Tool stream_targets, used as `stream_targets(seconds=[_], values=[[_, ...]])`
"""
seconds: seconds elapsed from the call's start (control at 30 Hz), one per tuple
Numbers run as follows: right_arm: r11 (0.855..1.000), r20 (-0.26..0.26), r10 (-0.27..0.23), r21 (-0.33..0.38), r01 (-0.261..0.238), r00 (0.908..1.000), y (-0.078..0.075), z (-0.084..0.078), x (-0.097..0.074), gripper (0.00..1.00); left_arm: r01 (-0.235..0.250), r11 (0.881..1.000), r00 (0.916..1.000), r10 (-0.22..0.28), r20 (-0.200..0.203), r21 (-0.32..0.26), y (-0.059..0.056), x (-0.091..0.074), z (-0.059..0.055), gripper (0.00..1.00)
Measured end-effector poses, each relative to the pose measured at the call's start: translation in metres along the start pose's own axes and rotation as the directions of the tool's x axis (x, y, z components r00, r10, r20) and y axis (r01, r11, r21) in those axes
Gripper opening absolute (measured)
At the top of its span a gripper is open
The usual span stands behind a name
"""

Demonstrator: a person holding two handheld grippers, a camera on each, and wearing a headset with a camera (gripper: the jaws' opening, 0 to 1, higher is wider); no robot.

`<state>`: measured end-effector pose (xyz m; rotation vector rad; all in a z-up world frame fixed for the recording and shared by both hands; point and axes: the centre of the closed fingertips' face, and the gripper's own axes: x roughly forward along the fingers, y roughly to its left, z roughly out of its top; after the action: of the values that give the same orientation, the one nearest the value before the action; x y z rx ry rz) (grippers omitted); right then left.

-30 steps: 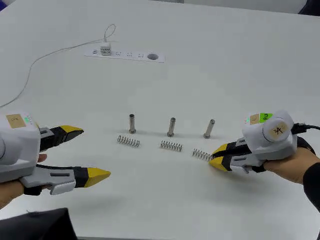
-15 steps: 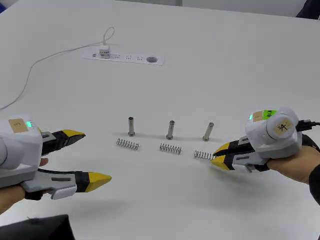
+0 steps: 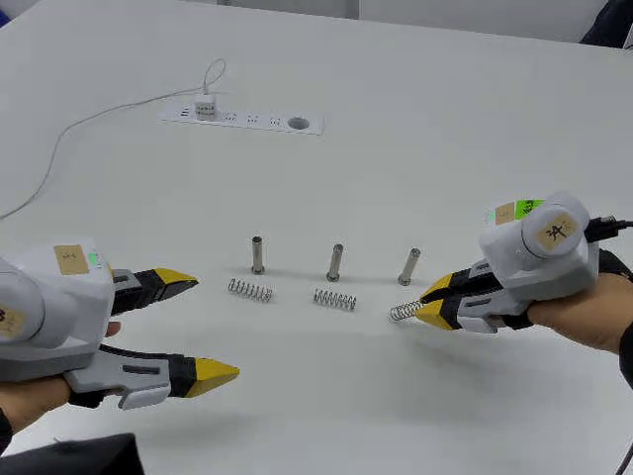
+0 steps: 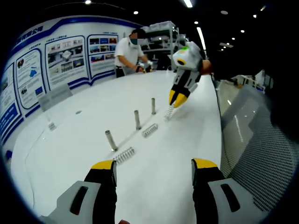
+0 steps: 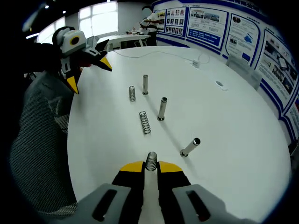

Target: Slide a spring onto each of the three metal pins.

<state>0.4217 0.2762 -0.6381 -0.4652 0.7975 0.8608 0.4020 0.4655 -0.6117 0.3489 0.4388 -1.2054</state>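
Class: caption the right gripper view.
Right gripper shut on a small coiled metal spring, facing three silver metal pins.

Pins [image 3: 335, 262] in row; springs [image 3: 334, 299] just before L, mid pins; 3rd spring [image 3: 404, 311] in R claw [image 3: 427, 302].

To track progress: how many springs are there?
3. The left spring lies before the left pin, the middle spring before the middle pin, the third spring is clamped in the right gripper.
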Motion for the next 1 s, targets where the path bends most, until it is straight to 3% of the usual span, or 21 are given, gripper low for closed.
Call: stream_targets(seconds=[0.23,0.5,0.8,1.0], values=[[1.0,-0.027,0.027,0.016,-0.027,0.9993,0.012,0.012,-0.005,0.11,0.091,0.993,0.9959,-0.09,-0.009,0.072,-0.017,0.023,0.013,0.59],[0.998,-0.046,0.067,0.026,-0.065,0.9967,0.028,0.031,-0.009,0.11,0.175,0.975,0.9846,-0.173,-0.025,0.135,-0.035,0.055,0.024,0.52],[0.994,-0.056,0.107,0.013,-0.107,0.9926,0.044,0.046,-0.008,0.11,0.221,0.962,0.9753,-0.218,-0.035,0.16,-0.049,0.081,0.029,0.47],[0.989,-0.063,0.151,0.007,-0.151,0.9865,0.058,0.056,-0.006,0.11,0.212,0.965,0.9772,-0.211,-0.02,0.156,-0.053,0.089,0.031,0.43]])
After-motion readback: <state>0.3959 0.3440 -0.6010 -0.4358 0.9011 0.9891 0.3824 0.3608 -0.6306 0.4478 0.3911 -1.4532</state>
